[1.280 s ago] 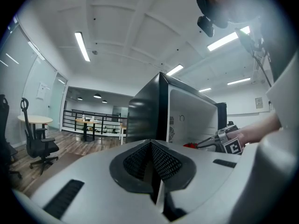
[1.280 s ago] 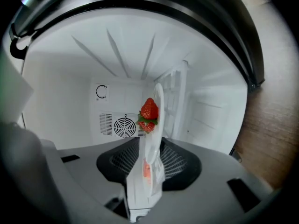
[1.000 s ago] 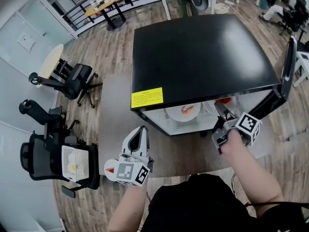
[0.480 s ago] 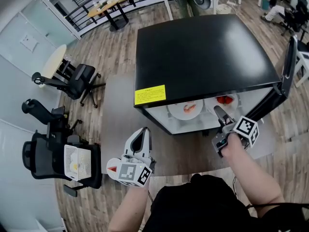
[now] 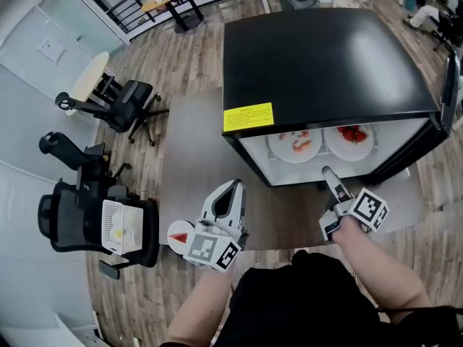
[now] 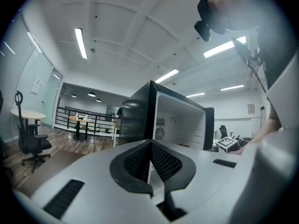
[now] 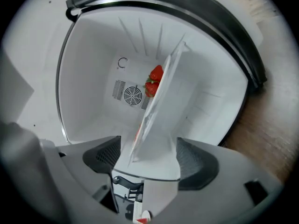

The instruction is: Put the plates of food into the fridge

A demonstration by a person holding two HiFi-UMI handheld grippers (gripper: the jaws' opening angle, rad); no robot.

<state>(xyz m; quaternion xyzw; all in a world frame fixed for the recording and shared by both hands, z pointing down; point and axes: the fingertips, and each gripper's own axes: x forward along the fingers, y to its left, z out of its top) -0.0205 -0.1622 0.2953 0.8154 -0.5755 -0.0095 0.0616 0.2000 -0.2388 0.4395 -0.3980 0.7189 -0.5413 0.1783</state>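
Right gripper (image 5: 328,178): jaws spread wide, having just been opening; pads touch nothing, and only the shelf (image 7: 161,125) edge shows ahead through the gap. Held just near of the fridge (image 5: 325,56) front, right side.

Left gripper (image 5: 233,191): jaws closed against each other, nothing between. Held near and left of the fridge, apart from it.

Plates of food: two, side by side on the white shelf inside the fridge. The left plate (image 5: 295,144) bears pale orange pieces, the right plate (image 5: 350,139) red strawberries.

Fridge: black top, yellow label (image 5: 248,117) at near-left edge, door (image 5: 453,85) swung out at right.

Surroundings: office chairs (image 5: 116,114), far left.
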